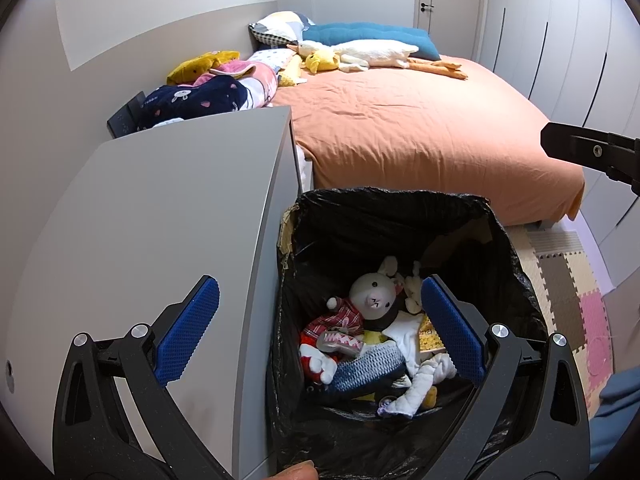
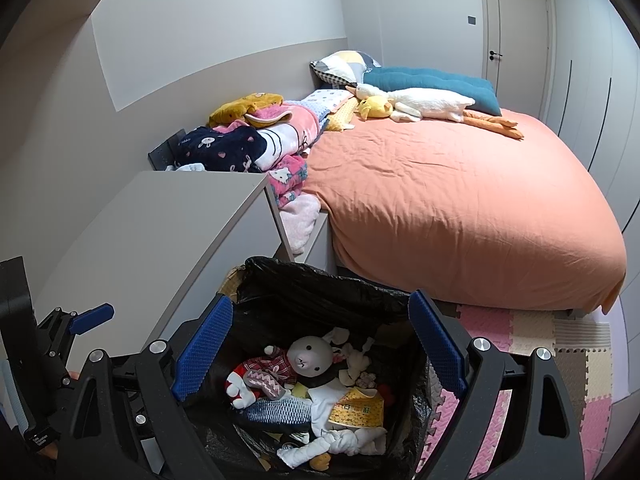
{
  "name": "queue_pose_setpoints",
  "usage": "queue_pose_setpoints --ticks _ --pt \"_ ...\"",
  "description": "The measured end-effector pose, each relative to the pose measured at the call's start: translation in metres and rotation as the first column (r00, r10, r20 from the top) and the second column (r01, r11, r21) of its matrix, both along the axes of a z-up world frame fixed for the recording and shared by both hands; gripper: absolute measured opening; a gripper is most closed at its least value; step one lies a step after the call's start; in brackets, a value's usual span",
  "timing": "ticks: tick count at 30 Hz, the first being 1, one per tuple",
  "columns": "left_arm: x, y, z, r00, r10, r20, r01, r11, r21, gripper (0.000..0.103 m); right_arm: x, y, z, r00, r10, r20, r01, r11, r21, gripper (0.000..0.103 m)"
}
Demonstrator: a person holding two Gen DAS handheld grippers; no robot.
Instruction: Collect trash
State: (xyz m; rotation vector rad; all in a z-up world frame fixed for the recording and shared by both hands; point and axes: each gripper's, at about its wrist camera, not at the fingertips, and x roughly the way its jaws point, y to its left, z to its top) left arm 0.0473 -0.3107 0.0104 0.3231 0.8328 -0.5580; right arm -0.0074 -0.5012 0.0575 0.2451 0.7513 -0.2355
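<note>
A bin lined with a black bag [image 1: 384,208] [image 2: 320,280] stands on the floor between the grey cabinet and the bed. It holds soft toys and cloth: a grey plush rabbit [image 1: 374,294] [image 2: 310,356], a blue knitted fish [image 1: 368,368] [image 2: 276,410], white socks and a yellow packet. My left gripper [image 1: 320,328] hangs open above the bin's left rim, nothing between its blue pads. My right gripper [image 2: 320,352] is open over the bin with nothing in it. The right gripper's tip [image 1: 576,148] shows at the right edge of the left wrist view. The left gripper [image 2: 80,320] appears at the left of the right wrist view.
A grey cabinet [image 1: 168,208] [image 2: 160,232] stands left of the bin. Behind it lies a bed with an orange cover [image 1: 420,120] [image 2: 460,200], with folded blankets, pillows and a plush goose [image 1: 372,54] [image 2: 420,102]. Foam floor mats [image 1: 568,280] [image 2: 560,344] lie to the right.
</note>
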Motion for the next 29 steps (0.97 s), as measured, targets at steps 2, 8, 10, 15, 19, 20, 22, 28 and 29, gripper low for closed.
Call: queue_pose_setpoints --ticks 2,8,10,15,19,20,22,28,29 --pt "0.0002 -0.0001 0.0004 1.000 -0.003 -0.002 0.003 1.000 -0.002 0.098 -0.0001 0.0003 0.0000 1.000 -0.001 0.000 0.001 1.000 0.000 0.090" --pt "-0.0028 0.0008 0.0037 1.000 -0.010 0.006 0.010 1.000 -0.020 0.098 -0.0003 0.0007 0.0001 1.000 0.000 0.000 0.000 1.000 -0.001 0.090" --pt "-0.0029 0.0014 0.0036 1.000 -0.008 0.005 0.008 1.000 -0.023 0.098 -0.0002 0.0008 0.0003 1.000 0.000 0.000 0.000 1.000 -0.001 0.090" --pt "0.0010 0.0030 0.0014 1.000 0.027 -0.007 -0.027 1.000 -0.009 0.098 -0.0004 0.0013 0.0000 1.000 0.000 0.000 0.000 1.000 -0.001 0.090" --pt "0.0054 0.0052 -0.0018 0.999 0.038 -0.033 -0.038 0.999 0.000 0.098 -0.0002 0.0012 0.0002 1.000 0.001 0.000 -0.001 1.000 -0.001 0.090" --pt "0.0055 0.0058 -0.0020 0.999 0.036 -0.037 -0.037 0.999 -0.004 0.098 -0.0003 0.0014 0.0001 1.000 0.001 0.000 -0.001 1.000 -0.002 0.090" --pt "0.0055 0.0055 -0.0019 0.999 0.029 -0.040 -0.029 1.000 -0.005 0.098 -0.0005 0.0021 -0.0006 1.000 0.001 -0.001 -0.001 1.000 0.000 0.090" --pt "0.0037 0.0043 -0.0026 0.999 0.020 -0.037 -0.020 1.000 0.000 0.098 -0.0003 0.0010 0.0030 1.000 0.002 -0.002 -0.002 1.000 0.000 0.090" --pt "0.0037 0.0043 -0.0028 0.999 0.021 -0.034 -0.021 1.000 0.002 0.098 -0.0003 0.0010 0.0030 1.000 0.002 -0.003 -0.002 1.000 -0.001 0.090"
